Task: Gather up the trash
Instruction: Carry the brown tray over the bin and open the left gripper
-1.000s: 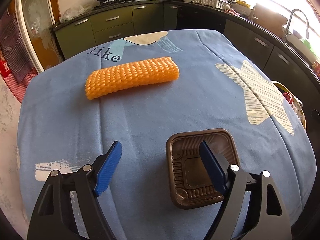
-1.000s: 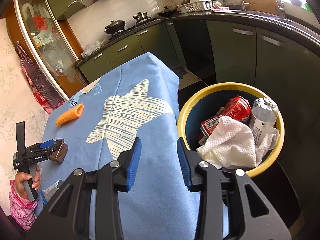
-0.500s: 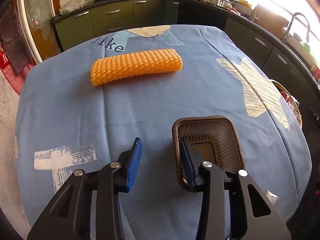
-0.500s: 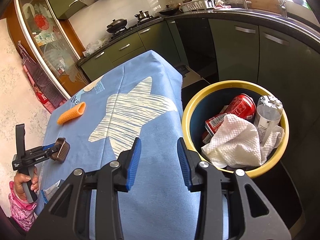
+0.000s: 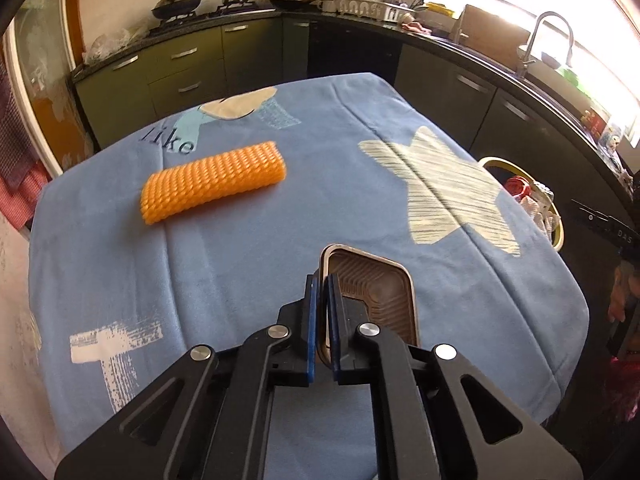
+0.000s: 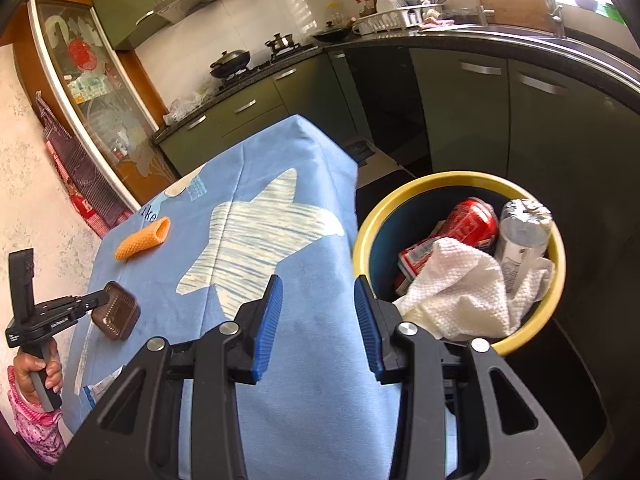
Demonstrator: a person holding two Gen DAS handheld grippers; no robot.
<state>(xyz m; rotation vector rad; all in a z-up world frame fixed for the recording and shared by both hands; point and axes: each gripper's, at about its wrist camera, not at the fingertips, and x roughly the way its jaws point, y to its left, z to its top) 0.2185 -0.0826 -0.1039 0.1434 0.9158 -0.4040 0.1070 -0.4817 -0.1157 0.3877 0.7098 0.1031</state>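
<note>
Our left gripper (image 5: pixel 322 316) just squeezed shut on the brown tray's (image 5: pixel 376 296) wall, lifting it off the table (image 5: pixel 240 256). Next we think it goes in the bin (image 6: pixel 460 184). Our right gripper (image 6: pixel 318 328) waits with jaws apart, holding nothing.

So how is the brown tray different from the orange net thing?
The brown tray is a dark, ribbed, square dish; the orange net sleeve is a long, bright, bumpy tube. The tray is pinched at its rim by the left gripper and tilted; the sleeve lies flat, untouched, on the blue tablecloth. Both are trash not yet binned.
</note>
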